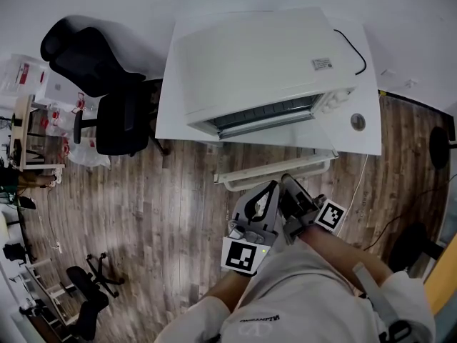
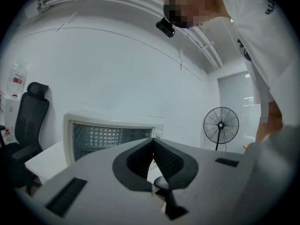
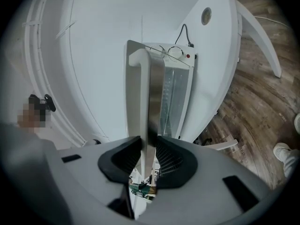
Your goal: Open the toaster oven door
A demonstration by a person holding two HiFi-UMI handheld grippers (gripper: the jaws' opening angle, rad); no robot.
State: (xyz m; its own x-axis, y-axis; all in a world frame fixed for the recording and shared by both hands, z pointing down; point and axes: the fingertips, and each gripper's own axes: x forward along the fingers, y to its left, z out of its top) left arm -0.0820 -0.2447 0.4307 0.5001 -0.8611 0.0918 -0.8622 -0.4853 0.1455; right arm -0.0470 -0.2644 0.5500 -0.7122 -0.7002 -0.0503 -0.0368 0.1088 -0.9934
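Door handle (image 3: 139,93) sits clamped between fingers of the right gripper (image 3: 149,145); left gripper (image 2: 153,140) fingers together, empty.

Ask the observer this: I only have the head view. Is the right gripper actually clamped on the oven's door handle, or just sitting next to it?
Observer: Clamped. The right gripper view shows the right gripper with a pad pressed on each side of the door handle.
Operator: And the left gripper, is it carrying anything?
Observer: No. The left gripper has its jaws together with nothing between them, and it points toward the toaster oven.
Operator: Anything inside the oven?
Observer: The left gripper view shows only the dimpled back wall. I see no food, but the gripper hides the lower part.
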